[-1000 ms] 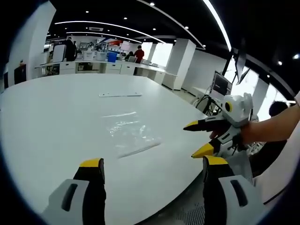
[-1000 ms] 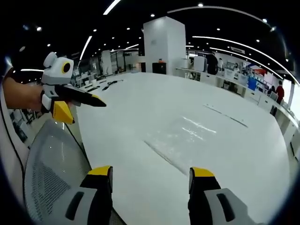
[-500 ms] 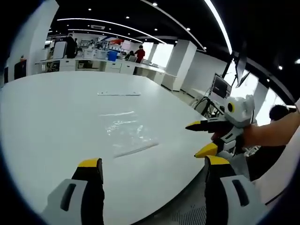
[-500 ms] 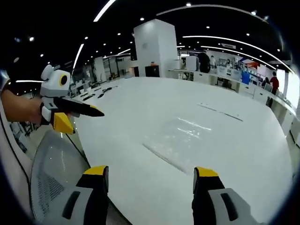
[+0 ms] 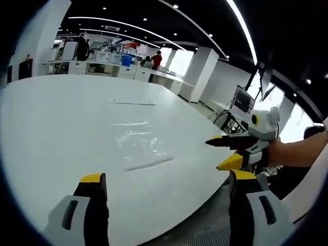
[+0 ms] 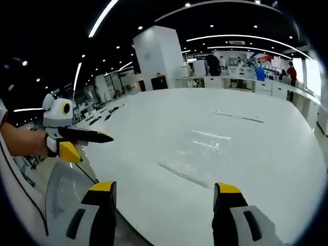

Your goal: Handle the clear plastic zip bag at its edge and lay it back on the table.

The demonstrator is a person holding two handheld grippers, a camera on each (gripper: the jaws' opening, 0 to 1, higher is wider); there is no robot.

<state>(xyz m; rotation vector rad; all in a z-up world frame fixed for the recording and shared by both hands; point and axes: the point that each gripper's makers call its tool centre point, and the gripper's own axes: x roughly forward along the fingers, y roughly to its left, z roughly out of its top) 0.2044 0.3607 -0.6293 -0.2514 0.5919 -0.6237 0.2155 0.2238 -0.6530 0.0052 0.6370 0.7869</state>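
Note:
The clear plastic zip bag [image 5: 137, 145] lies flat on the white table [image 5: 46, 123], its zip edge nearest me. My left gripper [image 5: 166, 180] hovers open over the table's near edge, short of the bag, with nothing between its jaws. In the right gripper view the bag [image 6: 197, 154] lies ahead, its zip strip towards me, and my right gripper [image 6: 164, 188] stands open and empty above the table edge. The right gripper [image 5: 228, 152] also appears at the right of the left gripper view, jaws apart. The left gripper [image 6: 84, 145] shows at the left of the right gripper view.
A long thin strip [image 5: 131, 103] lies on the table beyond the bag. A grey mesh chair [image 6: 66, 192] sits below the table's edge. Desks with people [image 5: 155, 60] line the far wall, and a monitor on a stand [image 5: 242, 99] is off to the right.
Both views have drifted slightly and tilted; the grippers have pulled back a little from the bag. The bag lies where it was, and both grippers remain open.

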